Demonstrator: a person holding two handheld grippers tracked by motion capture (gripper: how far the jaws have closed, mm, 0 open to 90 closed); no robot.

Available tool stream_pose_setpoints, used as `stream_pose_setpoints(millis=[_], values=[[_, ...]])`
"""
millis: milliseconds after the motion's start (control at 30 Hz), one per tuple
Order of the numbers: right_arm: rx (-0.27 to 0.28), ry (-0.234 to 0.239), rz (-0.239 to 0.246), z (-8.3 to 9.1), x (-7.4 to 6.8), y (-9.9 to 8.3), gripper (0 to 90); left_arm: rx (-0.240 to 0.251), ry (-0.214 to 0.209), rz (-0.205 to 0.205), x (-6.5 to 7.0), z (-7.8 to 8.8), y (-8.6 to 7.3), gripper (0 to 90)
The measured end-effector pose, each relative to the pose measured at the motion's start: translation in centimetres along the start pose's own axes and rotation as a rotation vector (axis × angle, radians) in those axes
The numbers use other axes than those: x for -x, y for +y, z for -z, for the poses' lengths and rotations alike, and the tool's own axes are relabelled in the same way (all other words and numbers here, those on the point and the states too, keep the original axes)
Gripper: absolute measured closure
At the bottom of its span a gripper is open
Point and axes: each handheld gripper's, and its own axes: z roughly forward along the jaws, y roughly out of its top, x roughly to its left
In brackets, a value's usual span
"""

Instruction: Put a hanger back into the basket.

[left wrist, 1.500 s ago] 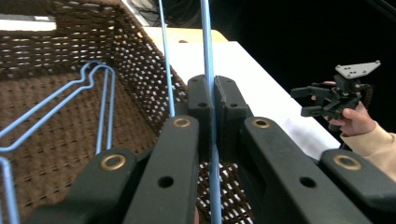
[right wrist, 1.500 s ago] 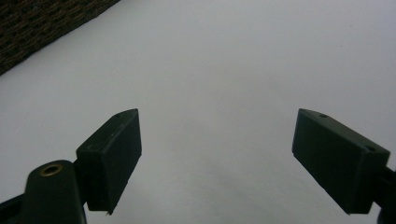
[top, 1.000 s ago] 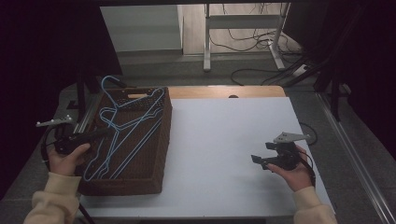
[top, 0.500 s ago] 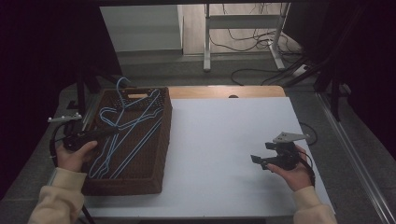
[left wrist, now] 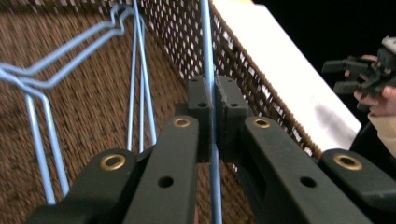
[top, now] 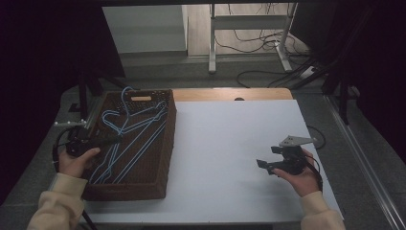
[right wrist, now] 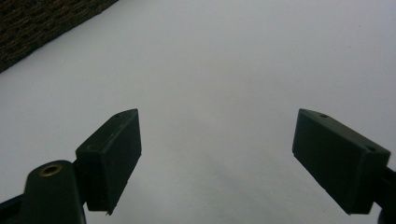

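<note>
White tabletop point(top: 225, 143) under dim light, wooden edge along the far side, dark room beyond with grey floor, a metal stand point(top: 249, 36) and loose cables point(top: 268, 72) behind. Brown wicker basket point(top: 165, 143) sitting on the table's left end, blue wire hangers point(top: 127, 139) lying tangled inside.

Over at the basket's left rim: left gripper point(top: 115, 140) reaching in level from the side, hand wrapped round its body, cream sleeve below. Jaws pressed together, pinching one blue hanger wire point(left wrist: 208, 56) that runs straight up between the pads, close along the basket's mesh wall point(left wrist: 243, 70).

On the right: right gripper point(top: 264, 165) hovering low above bare tabletop, well apart from the basket, pointing left toward it. Jaws spread wide, nothing but white surface point(right wrist: 219, 70) between them, a corner of wicker point(right wrist: 42, 23) far off.

Open table between the two hands, nothing standing in the way.
</note>
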Motion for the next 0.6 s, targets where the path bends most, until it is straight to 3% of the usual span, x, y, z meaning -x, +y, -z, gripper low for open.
stream_pose_setpoints(millis=[67,167,267,300,333,400,500,600], values=[[0.0,0.0,0.001,0.0,0.0,0.0,15.7,-0.033,0.018,0.0,-0.2,-0.4,-0.1,86.3],[-0.001,-0.001,0.003,0.0,0.0,0.0,15.7,-0.045,0.016,0.011,-0.8,-0.7,-0.4,86.3],[-0.001,-0.001,0.001,0.0,0.0,0.0,15.7,-0.059,0.056,0.022,-1.3,-0.8,-0.5,86.2],[-0.002,-0.001,0.001,0.0,0.0,0.0,15.7,-0.065,0.093,0.042,-1.5,-0.7,-0.5,85.9],[-0.002,-0.001,0.002,0.1,0.0,0.0,15.7,-0.067,0.138,0.062,-1.7,-0.7,-0.5,83.7],[0.0,0.002,0.002,0.1,0.0,0.0,15.7,-0.078,0.221,0.04,-1.8,-0.7,-0.5,77.4],[0.001,0.001,0.002,0.1,0.0,0.0,15.7,-0.033,0.261,0.029,-1.5,-0.3,-0.5,63.2],[0.0,0.001,0.003,0.1,0.0,0.0,15.7,-0.007,0.269,-0.006,-0.8,0.0,-0.3,56.7]])
